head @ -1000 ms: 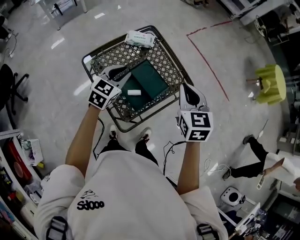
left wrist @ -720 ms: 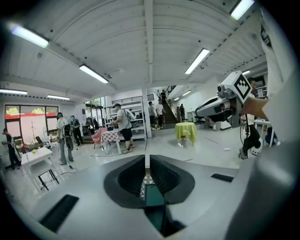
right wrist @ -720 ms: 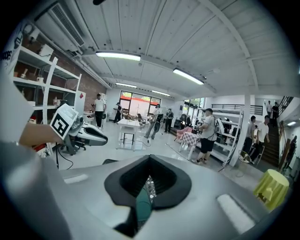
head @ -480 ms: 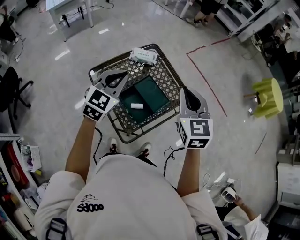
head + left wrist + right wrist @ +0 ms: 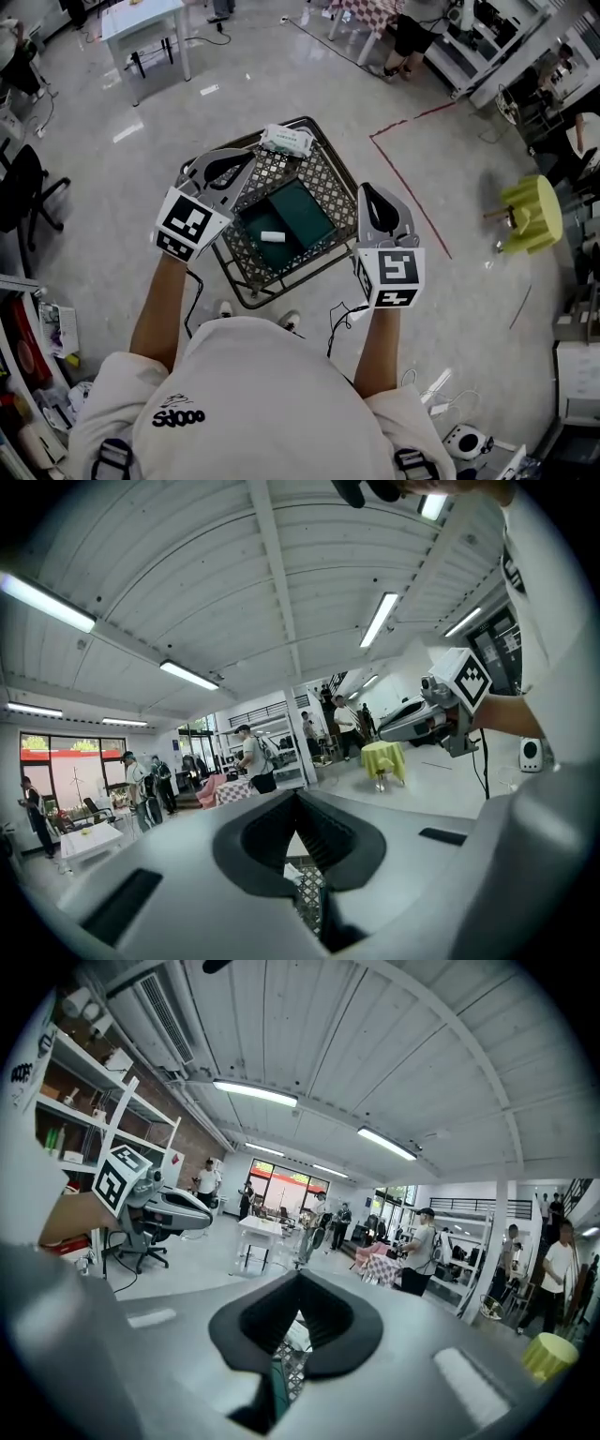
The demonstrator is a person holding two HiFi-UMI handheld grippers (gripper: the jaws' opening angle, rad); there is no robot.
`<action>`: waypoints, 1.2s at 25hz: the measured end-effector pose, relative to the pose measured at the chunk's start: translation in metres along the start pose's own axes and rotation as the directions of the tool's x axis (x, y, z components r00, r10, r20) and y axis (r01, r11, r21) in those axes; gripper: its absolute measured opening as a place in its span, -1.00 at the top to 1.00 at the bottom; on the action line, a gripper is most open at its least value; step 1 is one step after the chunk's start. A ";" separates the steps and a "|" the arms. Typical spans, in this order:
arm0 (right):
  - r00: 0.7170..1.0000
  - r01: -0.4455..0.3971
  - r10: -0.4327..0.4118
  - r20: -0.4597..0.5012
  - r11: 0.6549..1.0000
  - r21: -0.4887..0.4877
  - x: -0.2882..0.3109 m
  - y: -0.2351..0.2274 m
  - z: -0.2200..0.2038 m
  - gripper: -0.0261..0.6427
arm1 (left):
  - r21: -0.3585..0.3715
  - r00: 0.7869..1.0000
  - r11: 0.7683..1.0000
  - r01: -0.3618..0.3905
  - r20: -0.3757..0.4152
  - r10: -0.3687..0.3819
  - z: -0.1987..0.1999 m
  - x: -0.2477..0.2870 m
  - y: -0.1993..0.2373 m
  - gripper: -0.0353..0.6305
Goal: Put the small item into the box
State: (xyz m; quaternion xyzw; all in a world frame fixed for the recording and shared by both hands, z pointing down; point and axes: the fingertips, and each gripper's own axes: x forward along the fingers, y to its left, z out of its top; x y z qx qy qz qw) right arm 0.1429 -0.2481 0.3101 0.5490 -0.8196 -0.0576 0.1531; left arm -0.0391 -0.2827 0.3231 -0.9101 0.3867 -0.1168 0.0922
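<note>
A small white item [image 5: 272, 236] lies inside a dark green box [image 5: 302, 208], which sits in a black wire basket [image 5: 246, 281] on the floor. My left gripper [image 5: 246, 157] hovers over the basket's left rim, shut and empty, to the left of the box. Over the basket's right rim, my right gripper [image 5: 367, 190] is also shut with nothing in it. In the left gripper view the jaws [image 5: 298, 797] meet tip to tip over the mesh. The right gripper view shows its jaws [image 5: 300, 1277] closed the same way, with green box showing below.
A white packet [image 5: 286, 140] rests on the basket's far rim. A yellow stool [image 5: 532, 214] stands to the right, beyond a red tape line [image 5: 412, 202] on the floor. A white table [image 5: 141, 19] and a black chair [image 5: 23, 183] are at the left; people stand far off.
My left gripper has drawn back left and up from over the box, and its jaws have closed. The white item stays in the box. The right gripper has barely shifted.
</note>
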 end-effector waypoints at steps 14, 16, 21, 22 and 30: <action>1.000 0.002 -0.002 0.001 0.999 -0.045 0.000 -0.003 0.009 0.89 | 0.027 0.998 0.999 -0.032 0.054 0.031 0.022 -0.011 0.009 0.88; 1.000 0.004 -0.004 -0.001 0.999 -0.044 -0.001 -0.003 0.008 0.89 | 0.025 0.998 0.999 -0.029 0.050 0.028 0.020 -0.010 0.008 0.88; 1.000 0.008 -0.009 -0.015 0.999 -0.042 -0.003 -0.003 0.003 0.89 | 0.024 0.999 1.000 -0.017 0.042 0.016 0.017 -0.009 0.004 0.88; 1.000 0.009 -0.010 -0.017 0.999 -0.042 -0.003 -0.003 0.003 0.89 | 0.023 0.999 1.000 -0.015 0.041 0.014 0.017 -0.009 0.004 0.88; 1.000 0.010 -0.010 -0.002 1.000 -0.024 -0.005 0.001 0.008 0.89 | 0.025 0.999 1.000 0.005 0.035 -0.006 0.017 -0.007 -0.002 0.88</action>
